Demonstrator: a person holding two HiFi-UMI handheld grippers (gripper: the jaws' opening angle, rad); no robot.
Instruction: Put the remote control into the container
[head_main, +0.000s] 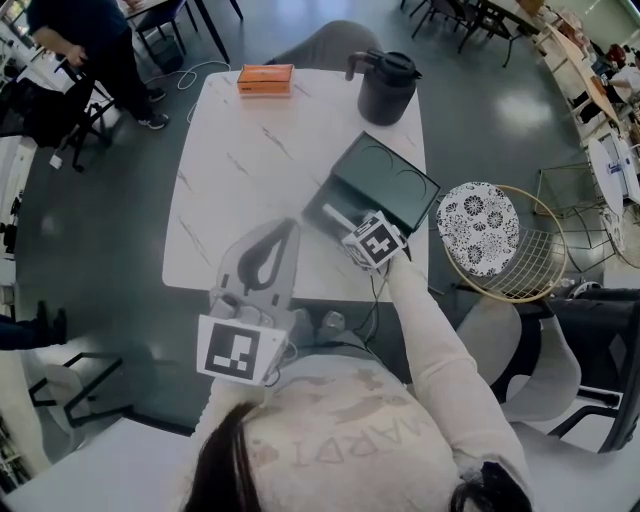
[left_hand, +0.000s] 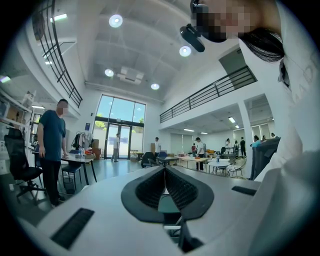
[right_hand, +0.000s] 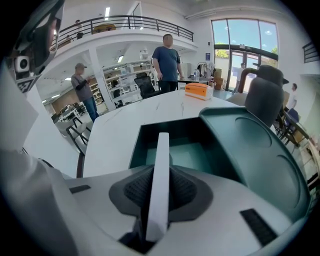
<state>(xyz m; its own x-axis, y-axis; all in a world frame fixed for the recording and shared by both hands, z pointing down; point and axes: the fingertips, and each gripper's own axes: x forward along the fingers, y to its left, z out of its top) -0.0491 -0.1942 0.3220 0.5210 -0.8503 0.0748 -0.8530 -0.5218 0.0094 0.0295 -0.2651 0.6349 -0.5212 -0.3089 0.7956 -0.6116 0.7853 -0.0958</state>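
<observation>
Remote (right_hand: 162, 150) is clamped in right gripper (right_hand: 159, 192), apparently above open container (right_hand: 250, 150) at table's (head_main: 250, 170) 3 o'clock; left gripper (left_hand: 165, 187) is held closed, empty.

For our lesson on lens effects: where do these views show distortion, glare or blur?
Left gripper view: fisheye curves the railings, ceiling lamps glare. Right gripper view: dark rounded corners, the remote control looms large. Head view: table edges bow.
</observation>
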